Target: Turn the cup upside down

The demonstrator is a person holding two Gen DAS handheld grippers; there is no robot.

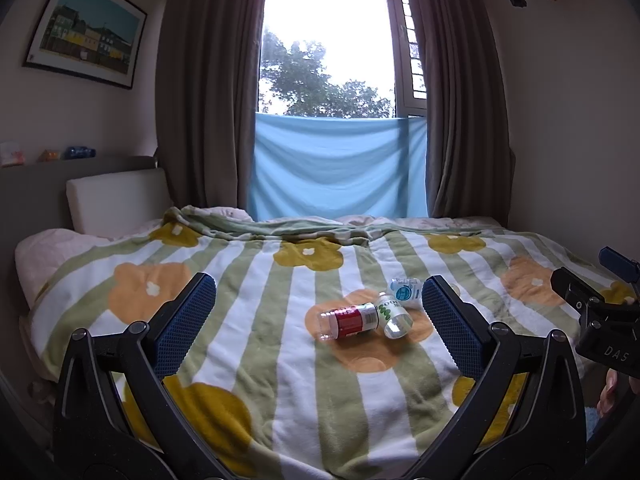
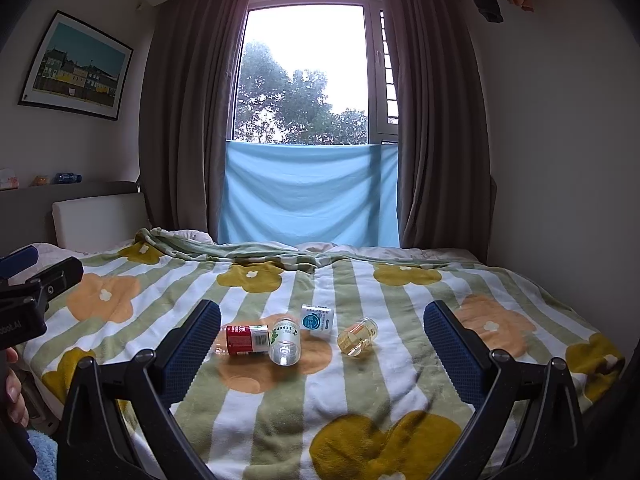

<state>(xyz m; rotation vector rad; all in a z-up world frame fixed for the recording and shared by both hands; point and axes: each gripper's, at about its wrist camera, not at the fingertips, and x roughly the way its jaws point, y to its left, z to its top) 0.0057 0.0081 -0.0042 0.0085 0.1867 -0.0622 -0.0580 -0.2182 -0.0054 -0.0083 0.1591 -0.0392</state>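
A small clear glass cup [image 2: 357, 337] lies on its side on the flowered blanket [image 2: 360, 400], right of the other items; in the left wrist view my right finger hides it. My right gripper [image 2: 322, 344] is open and empty, held above the blanket with the cup between its fingers' line of sight. My left gripper [image 1: 319, 318] is open and empty, facing the bottles. The other gripper's body shows at the right edge of the left wrist view [image 1: 600, 320] and at the left edge of the right wrist view [image 2: 28, 300].
A red-labelled bottle [image 1: 347, 321] [image 2: 244, 339] and a green-labelled bottle [image 1: 393, 314] [image 2: 285, 340] lie on their sides together. A small white and blue box [image 1: 407, 289] [image 2: 317, 319] stands behind them. A headboard [image 2: 100, 220], curtains and a window stand beyond the bed.
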